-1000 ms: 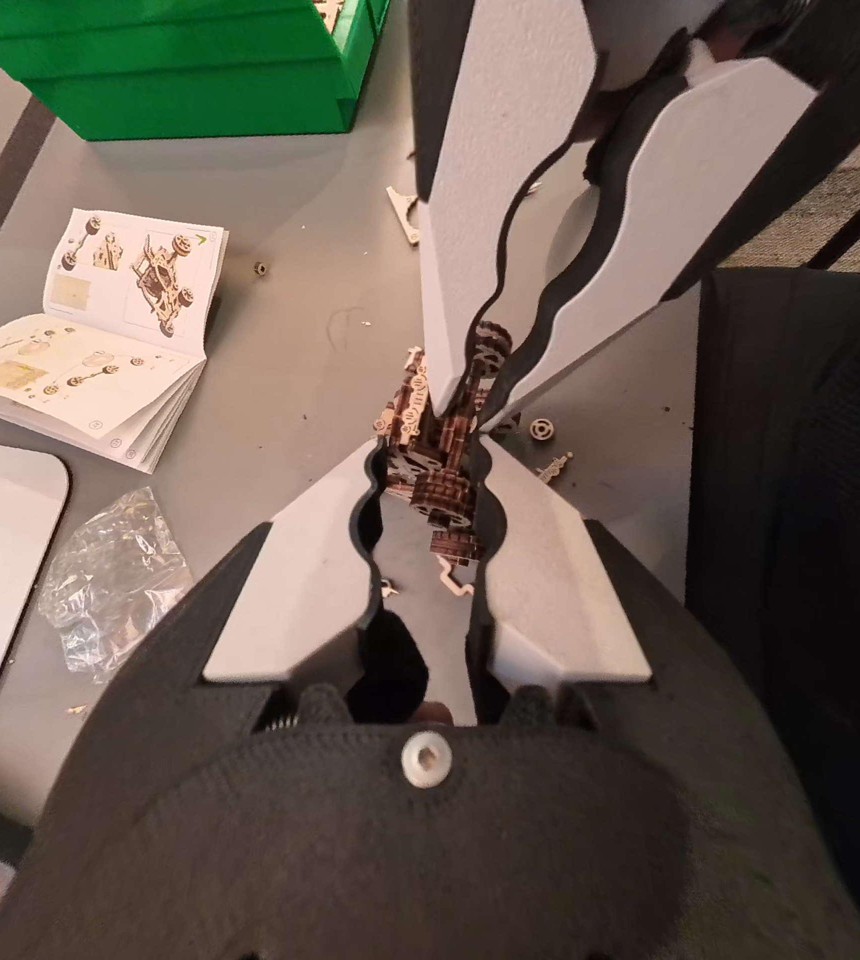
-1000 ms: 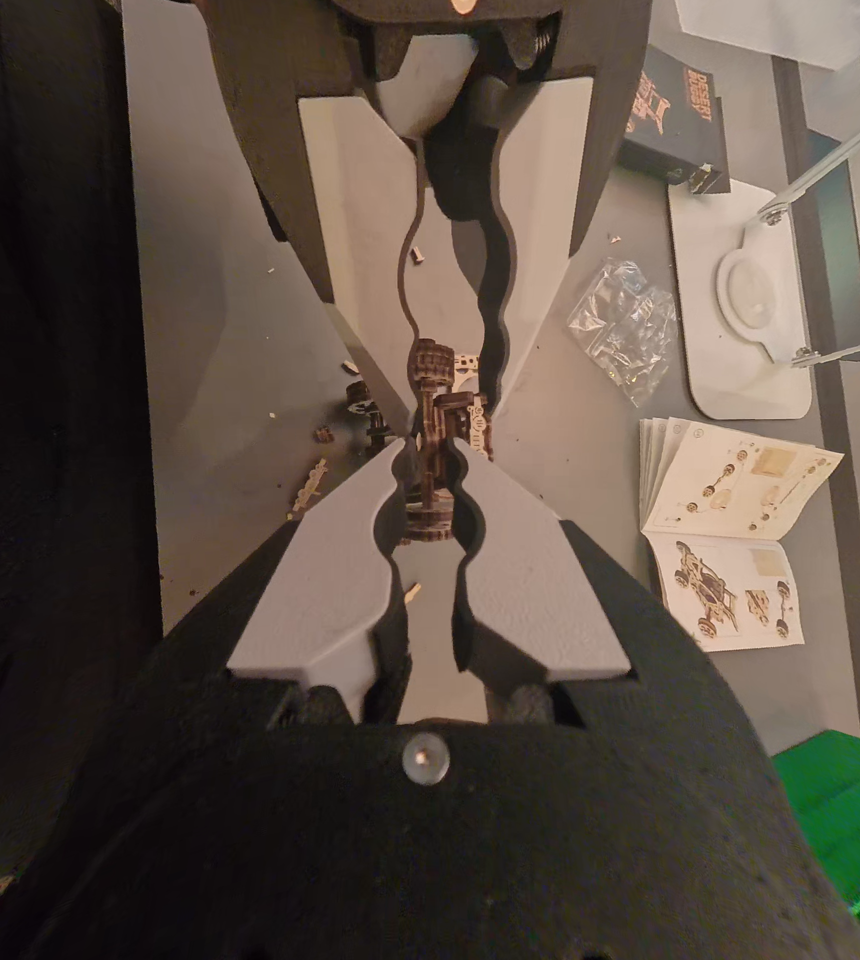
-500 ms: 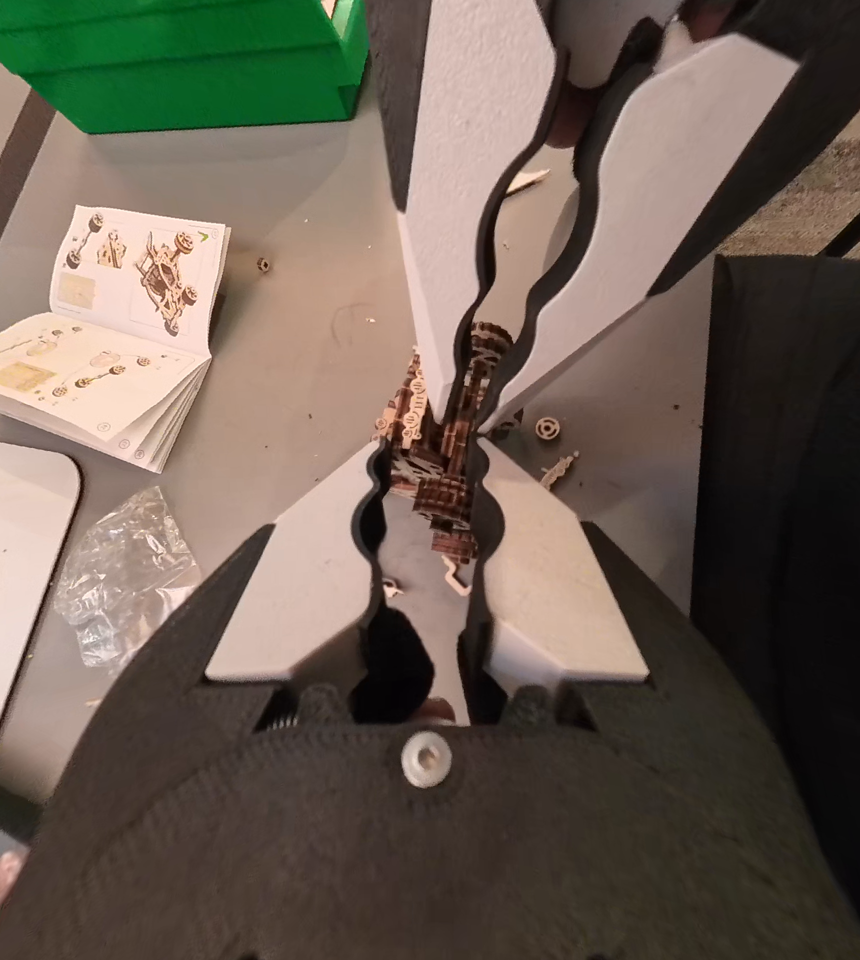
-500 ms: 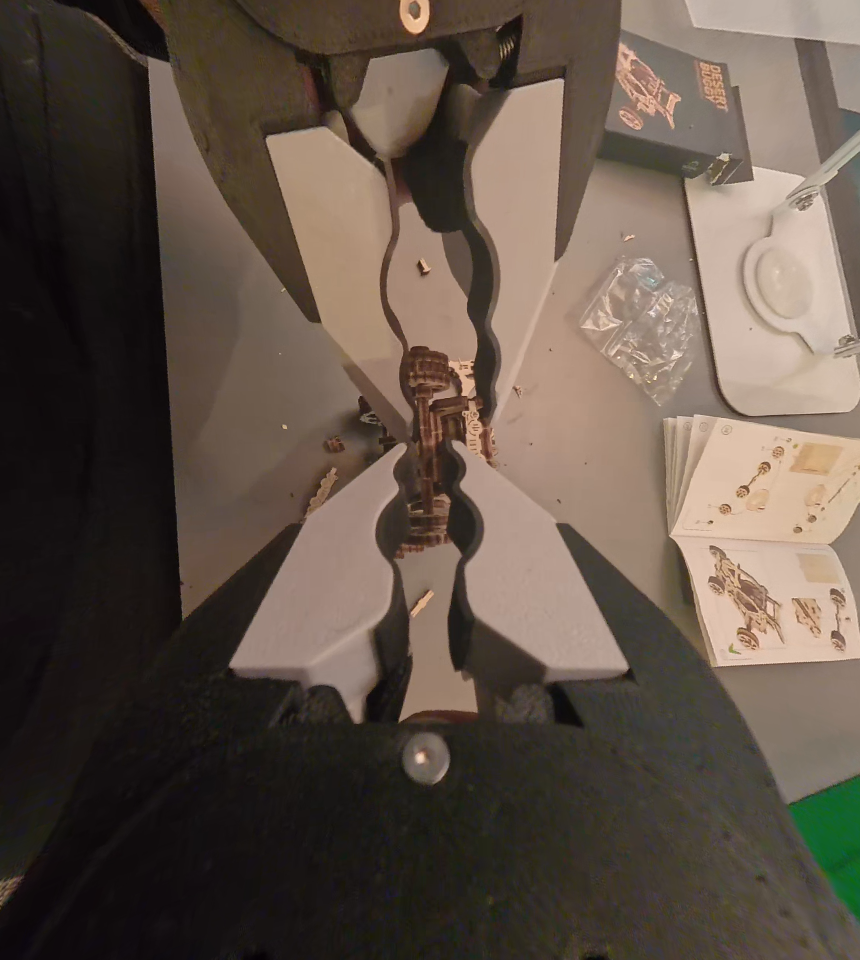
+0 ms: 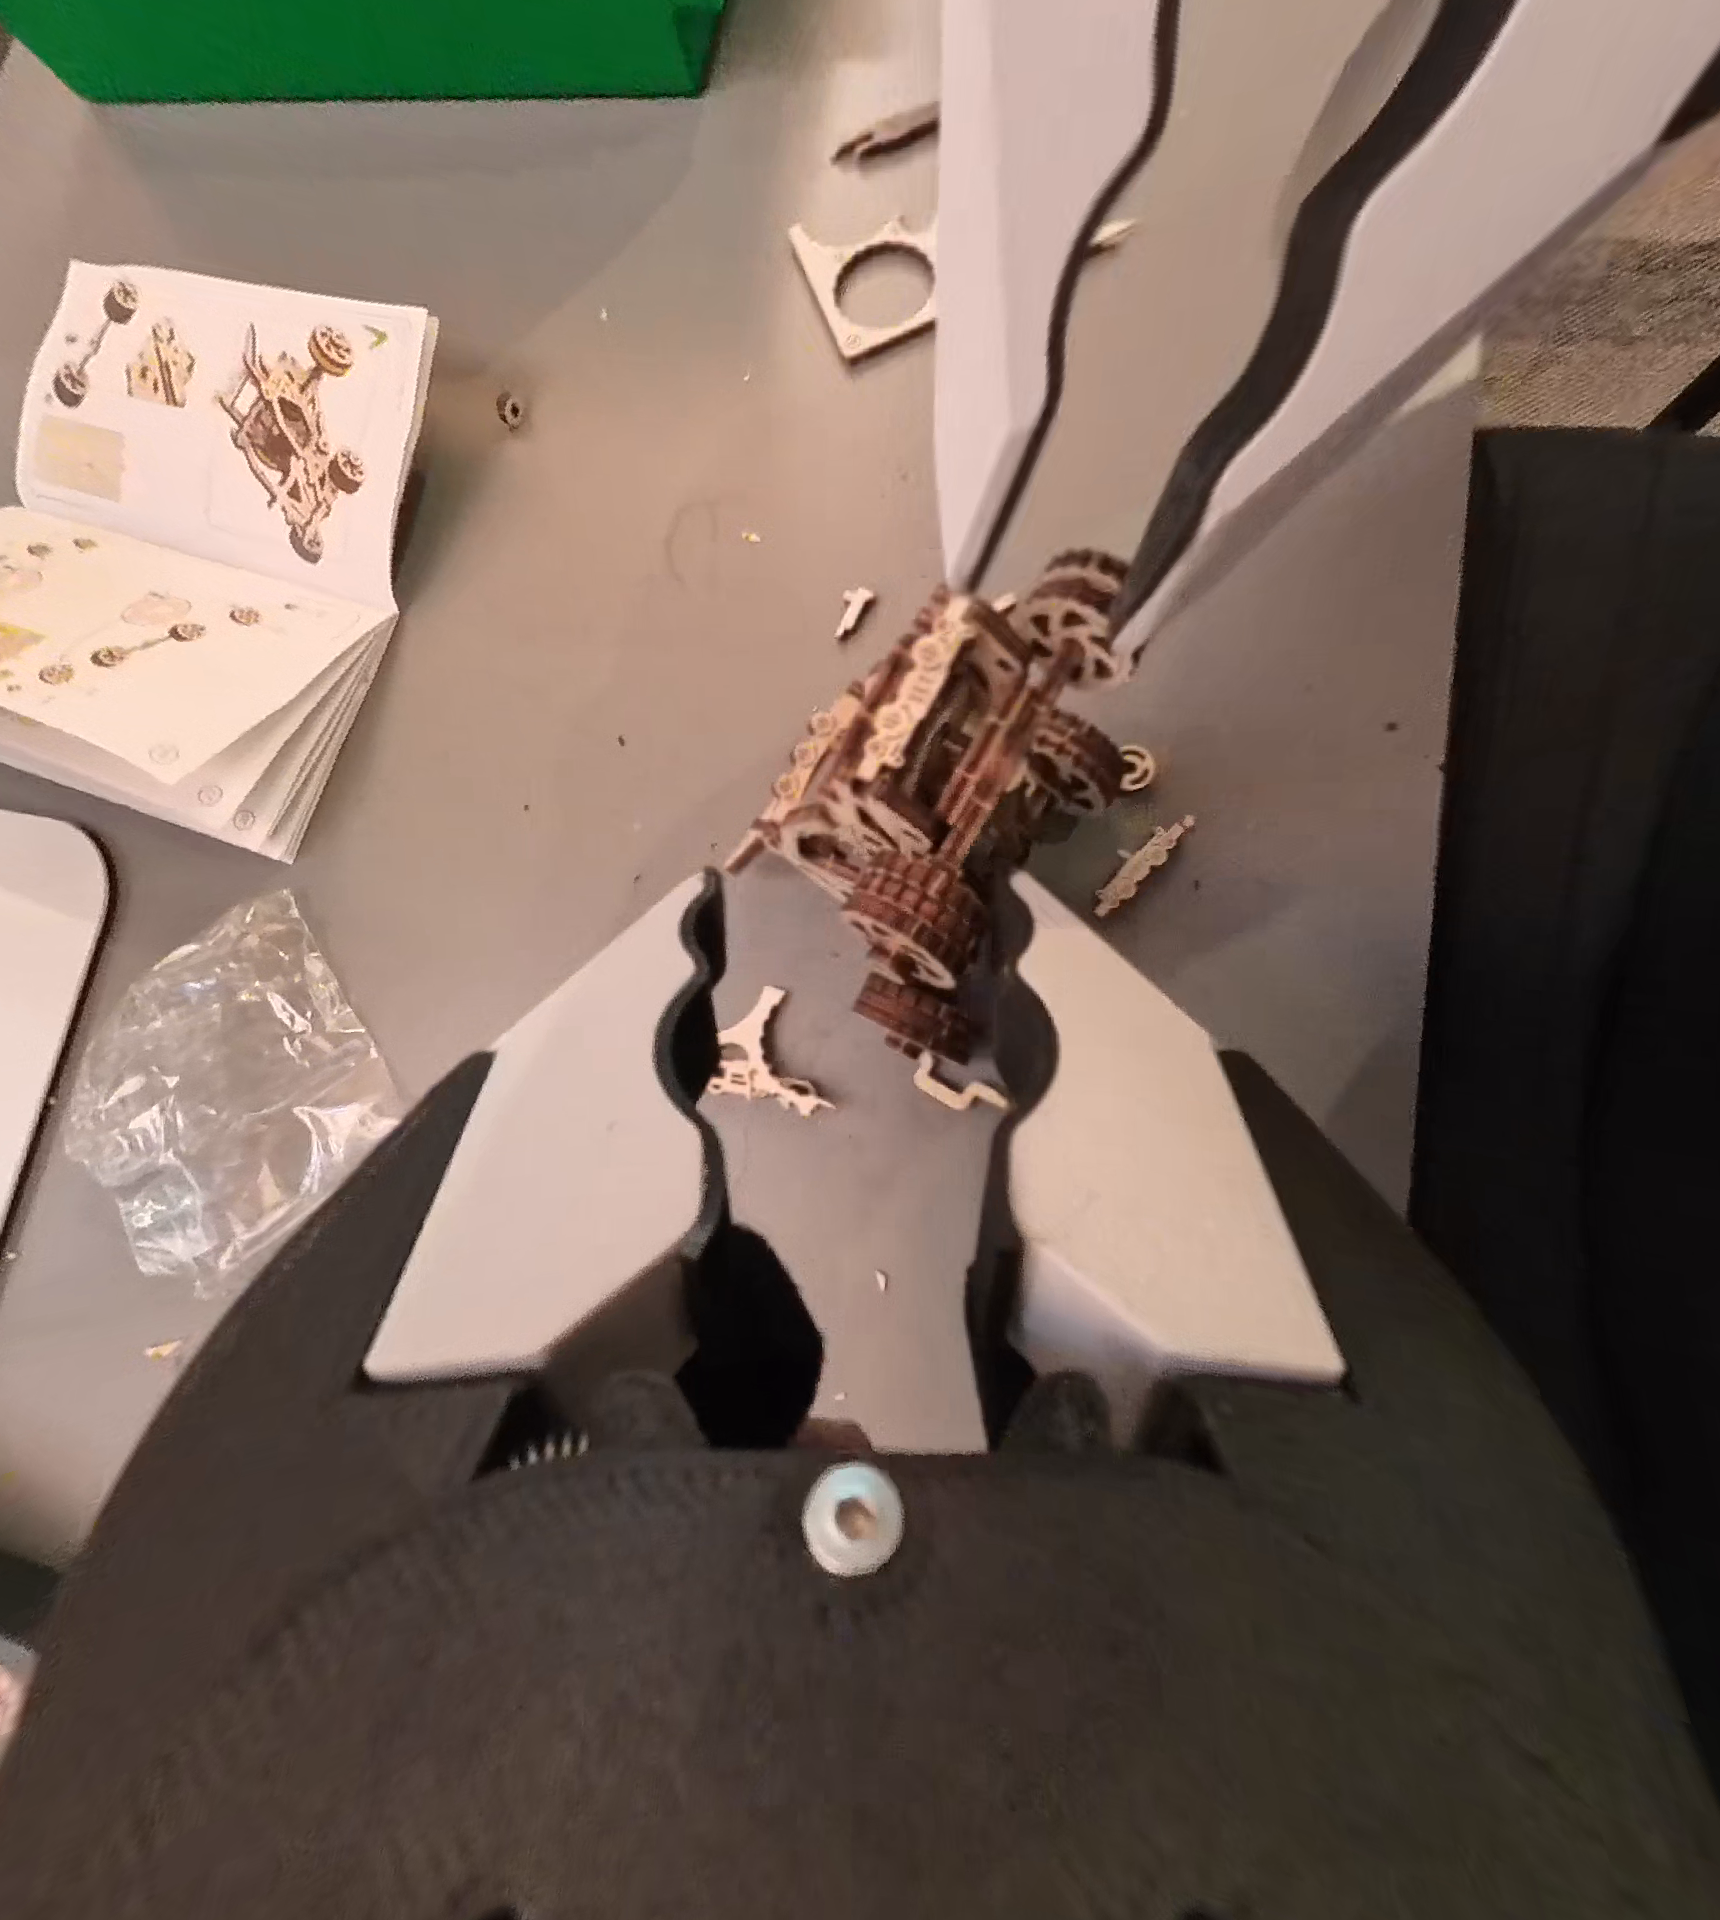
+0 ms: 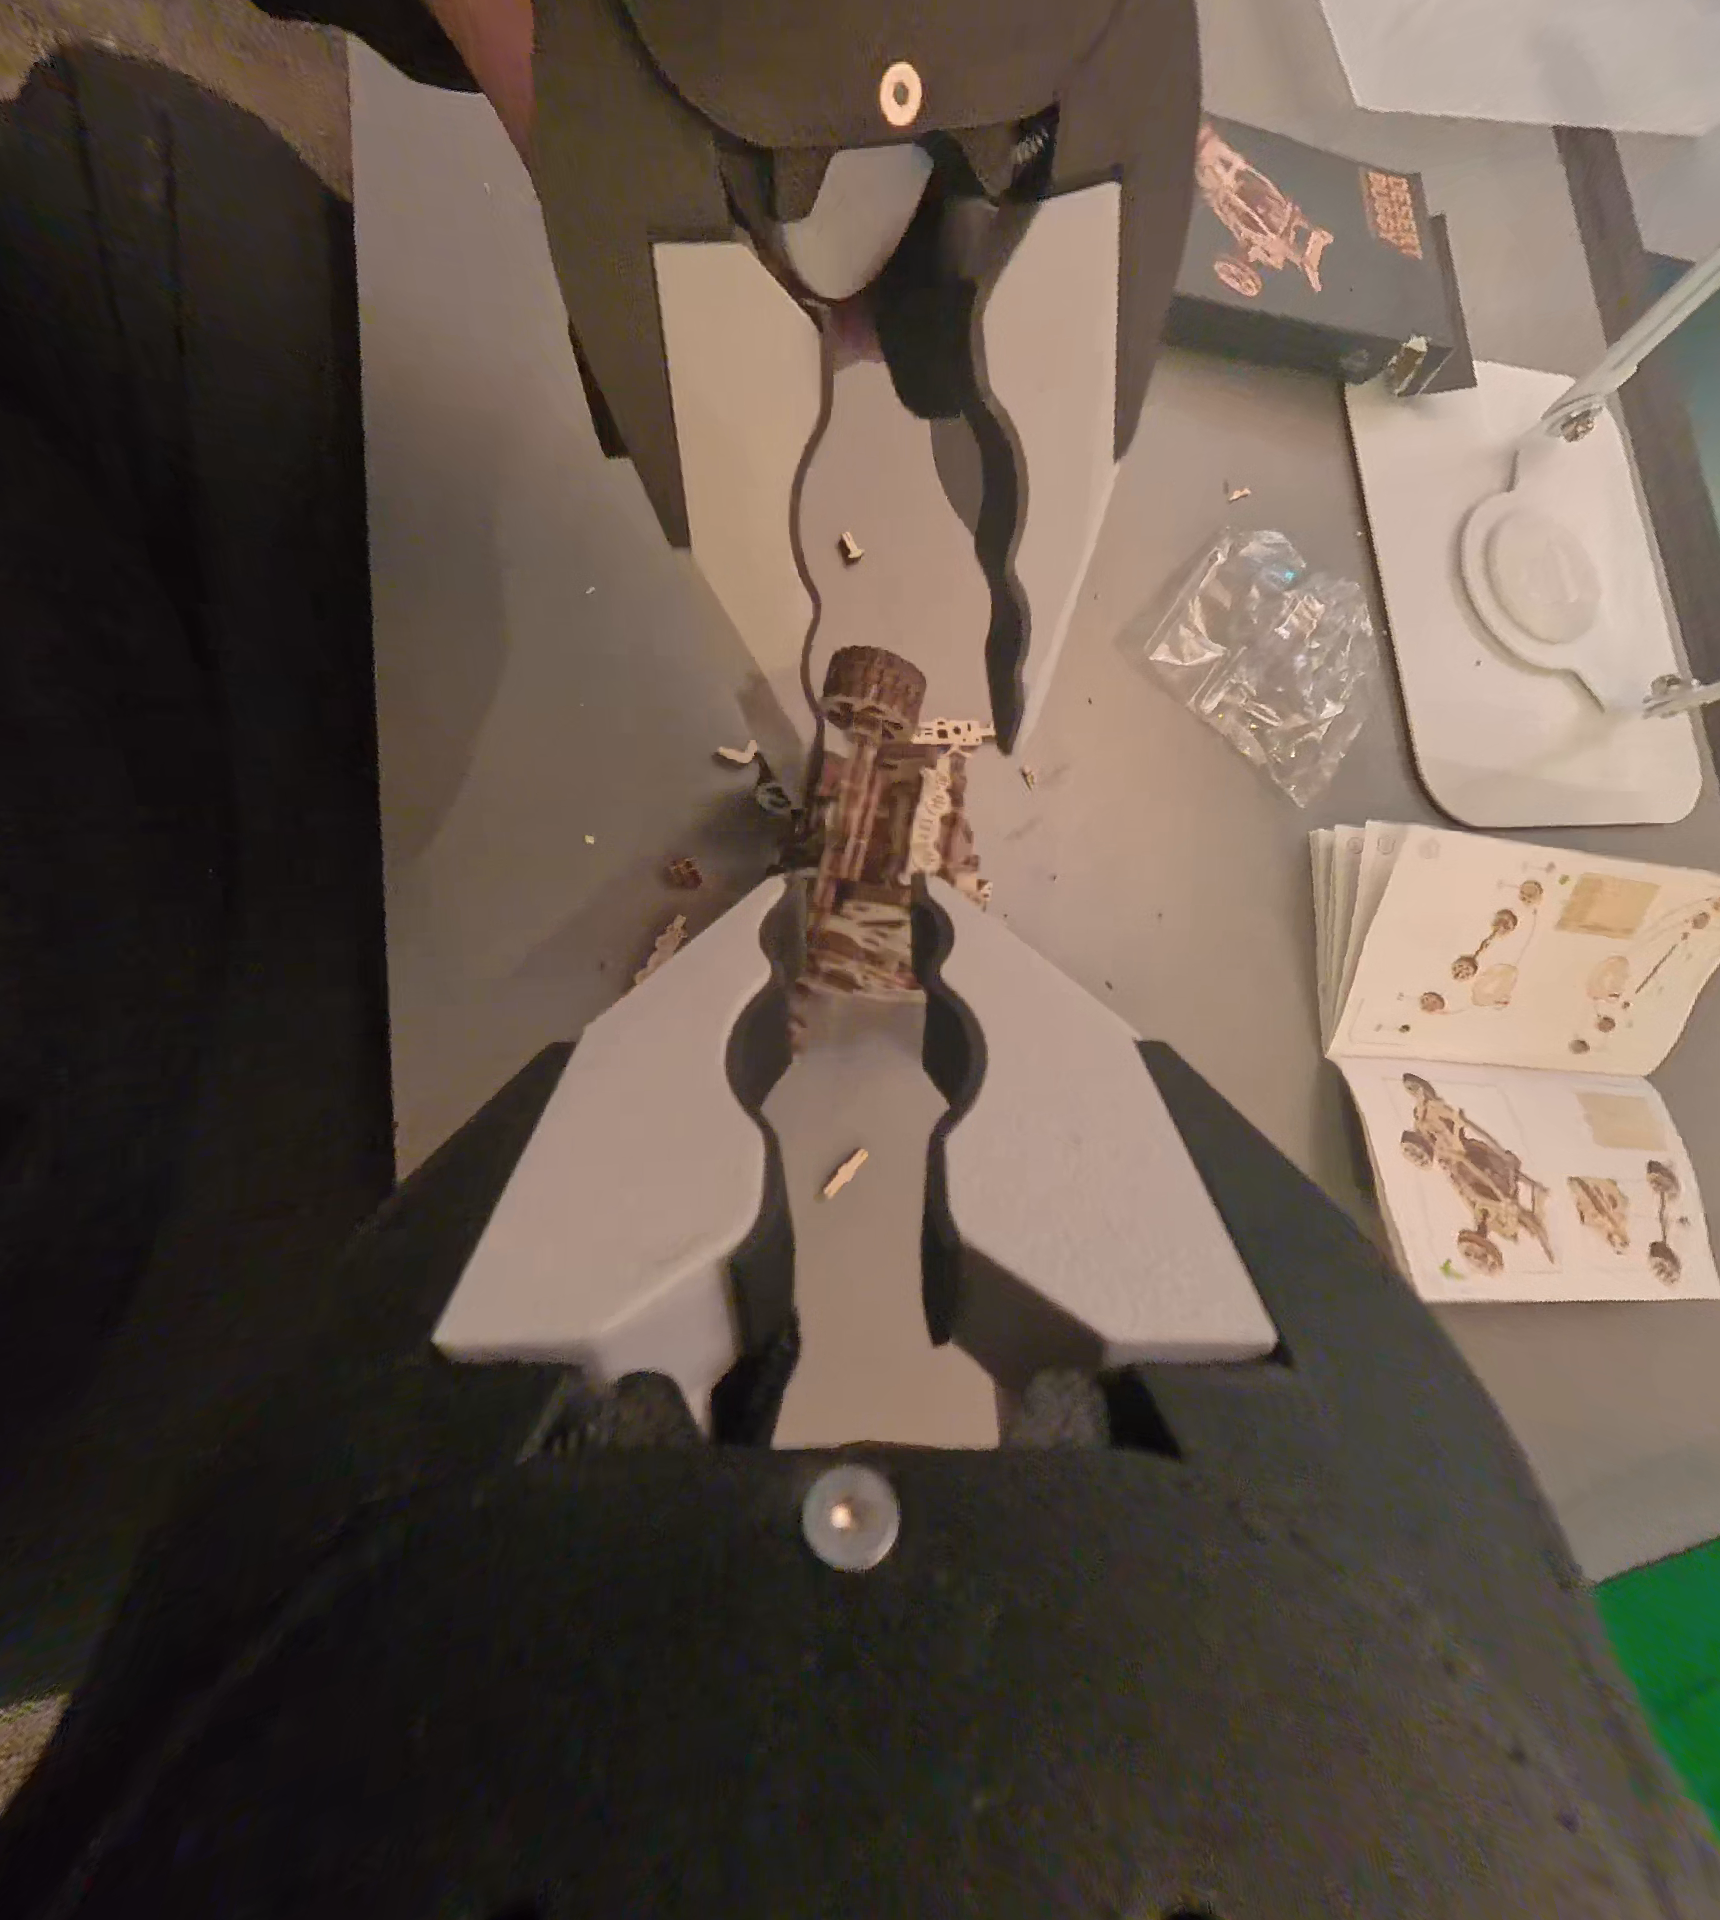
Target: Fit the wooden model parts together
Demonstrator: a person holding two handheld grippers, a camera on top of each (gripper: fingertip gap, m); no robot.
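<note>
Evidently most of the build is done: the wooden model (image 5: 949, 790) (wheels already fitted) hangs above the table (image 5: 565, 644), pinched at one end by the right gripper (image 6: 851, 899). The left gripper (image 5: 861, 904) gapes wide around its other end. Loose pieces (image 5: 762, 1070) remain unfitted.

Tilted brown-and-pale wooden model (image 5: 949, 769)

Left claw (image 5: 861, 894): reaching up from the lower frame, jaws spread wide.
Right claw (image 6: 851, 899): pointing up from the lower frame, jaws clamping the wooden model (image 6: 861, 831).
</note>
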